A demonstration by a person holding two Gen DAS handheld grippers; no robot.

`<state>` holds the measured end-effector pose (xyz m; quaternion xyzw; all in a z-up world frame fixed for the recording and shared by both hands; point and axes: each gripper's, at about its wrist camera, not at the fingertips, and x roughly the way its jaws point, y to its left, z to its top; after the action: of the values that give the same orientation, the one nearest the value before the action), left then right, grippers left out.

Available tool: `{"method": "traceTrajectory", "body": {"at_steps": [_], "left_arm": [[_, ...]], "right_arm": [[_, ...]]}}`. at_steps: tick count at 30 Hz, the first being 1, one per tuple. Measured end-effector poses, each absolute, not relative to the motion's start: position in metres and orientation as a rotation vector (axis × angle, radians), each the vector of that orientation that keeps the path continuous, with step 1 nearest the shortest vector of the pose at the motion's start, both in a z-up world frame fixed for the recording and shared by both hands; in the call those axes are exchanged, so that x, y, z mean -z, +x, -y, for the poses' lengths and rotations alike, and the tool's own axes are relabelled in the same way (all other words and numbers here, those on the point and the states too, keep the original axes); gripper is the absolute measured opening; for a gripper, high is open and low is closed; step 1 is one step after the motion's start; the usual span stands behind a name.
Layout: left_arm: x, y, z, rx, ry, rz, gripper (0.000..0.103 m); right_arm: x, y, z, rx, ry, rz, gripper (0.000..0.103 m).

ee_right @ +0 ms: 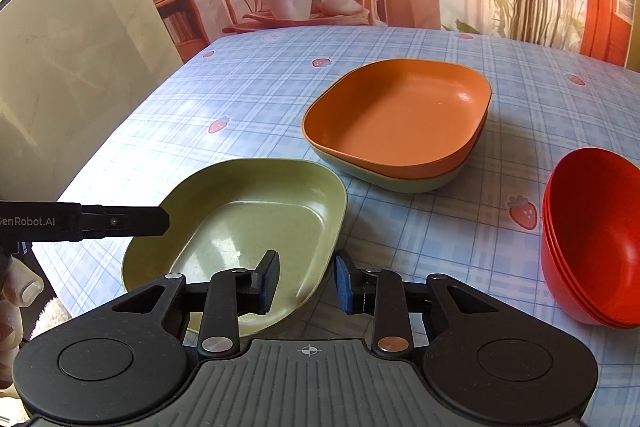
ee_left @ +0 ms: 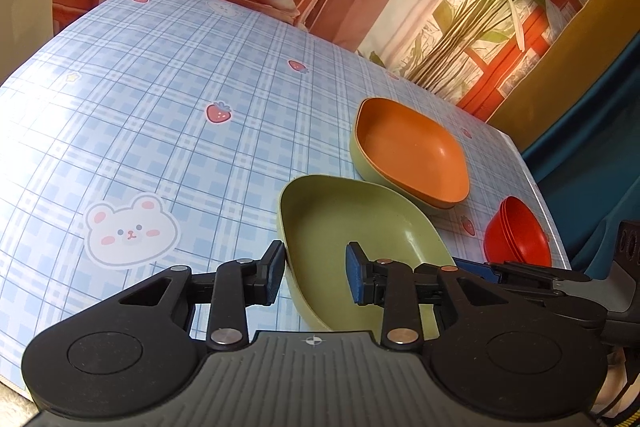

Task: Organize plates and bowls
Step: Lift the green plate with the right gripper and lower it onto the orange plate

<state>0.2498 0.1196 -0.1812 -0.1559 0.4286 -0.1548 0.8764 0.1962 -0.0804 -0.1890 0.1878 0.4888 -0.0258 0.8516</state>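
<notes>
The green plate point(ee_right: 240, 223) lies on the checked tablecloth point(ee_left: 160, 107), near the orange plate point(ee_right: 396, 115) stacked on another. Each gripper straddles a rim: the left gripper point(ee_left: 316, 275) and the right gripper point(ee_right: 306, 281) show gaps beside their pads, so neither visibly pinches. A lift with uneven grips could tip the plate toward the red bowls point(ee_right: 592, 239).

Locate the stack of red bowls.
In the right wrist view, the red bowls sit nested at the table's right edge, right of the orange plate.
</notes>
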Motion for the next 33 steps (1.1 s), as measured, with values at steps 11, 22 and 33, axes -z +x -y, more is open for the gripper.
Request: {"method": "traceTrajectory", "body": {"at_steps": [11, 22, 33], "left_arm": [[0.161, 0.252, -0.118, 0.342, -0.313, -0.843, 0.034], [0.139, 0.275, -0.096, 0.409, -0.246, -0.788, 0.034], [0.138, 0.340, -0.056, 0.506, -0.230, -0.751, 0.034]], "right_arm": [[0.171, 0.197, 0.087, 0.060, 0.380, -0.958, 0.027], [0.153, 0.206, 0.114, 0.113, 0.380, -0.888, 0.027], [0.159, 0.226, 0.162, 0.209, 0.360, -0.865, 0.027]]}}
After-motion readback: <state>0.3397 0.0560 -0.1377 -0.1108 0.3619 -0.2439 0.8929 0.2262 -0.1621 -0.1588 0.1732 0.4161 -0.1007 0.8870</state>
